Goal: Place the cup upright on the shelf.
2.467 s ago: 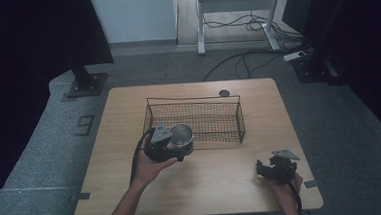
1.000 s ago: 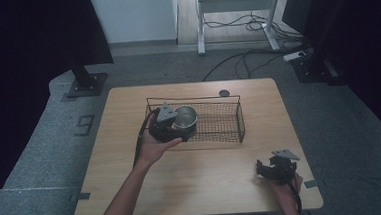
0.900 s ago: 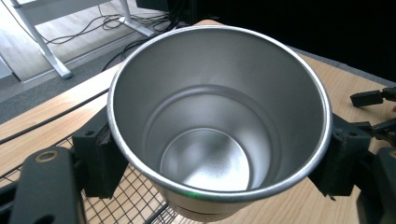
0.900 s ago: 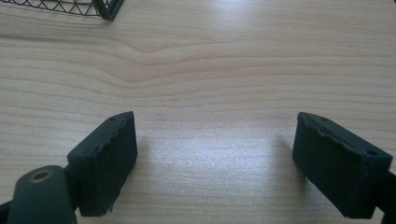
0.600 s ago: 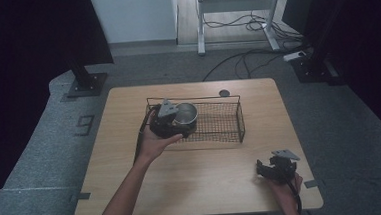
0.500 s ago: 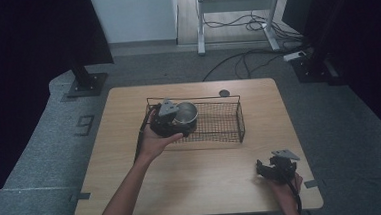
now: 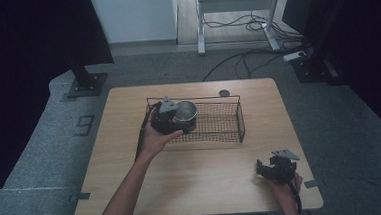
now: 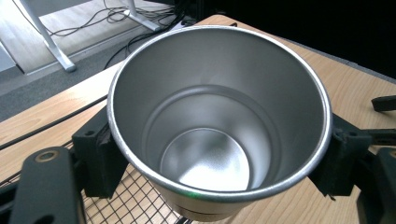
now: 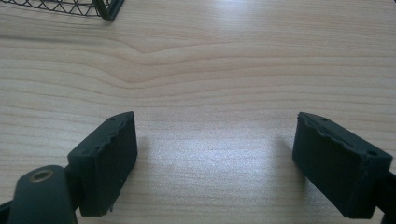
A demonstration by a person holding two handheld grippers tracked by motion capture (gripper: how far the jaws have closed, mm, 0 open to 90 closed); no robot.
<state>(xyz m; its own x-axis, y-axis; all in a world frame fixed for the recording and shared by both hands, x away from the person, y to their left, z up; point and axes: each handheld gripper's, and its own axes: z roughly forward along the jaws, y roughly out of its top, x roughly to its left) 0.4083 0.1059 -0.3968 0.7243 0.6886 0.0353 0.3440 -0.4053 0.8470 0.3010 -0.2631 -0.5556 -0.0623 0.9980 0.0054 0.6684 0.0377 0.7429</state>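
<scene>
high view: on the wooden table (image 7: 133, 181) a black wire basket (image 7: 220, 130) sits a little toward twelve o'clock of the tabletop's centre. the left gripper (image 7: 171, 117) is over the basket's nine o'clock end, carried by the person's left hand (image 7: 153, 140), whose forearm reaches in from six o'clock. its jaws are clamped on a stainless steel cup (image 7: 184, 111), which is upright with its open mouth up, held above the basket's nine o'clock end. a small dark round disc (image 7: 223, 93) lies on the table just past the basket's twelve o'clock side.

left gripper view: the steel cup (image 8: 219, 126) is pinched at its two sides by the black jaws just under the rim. the inside looks bare and shiny. basket mesh (image 8: 135, 200) shows beneath it, and the table (image 8: 364, 88) beyond.

the right gripper (image 7: 275, 168) rests near the table's five o'clock corner, well apart from the basket, in the person's right hand (image 7: 286, 187). right gripper view: the right gripper (image 9: 215, 158) has its jaws spread wide with bare table (image 9: 215, 65) between them, and a corner of the basket (image 9: 93, 7) shows at eleven o'clock.
</scene>
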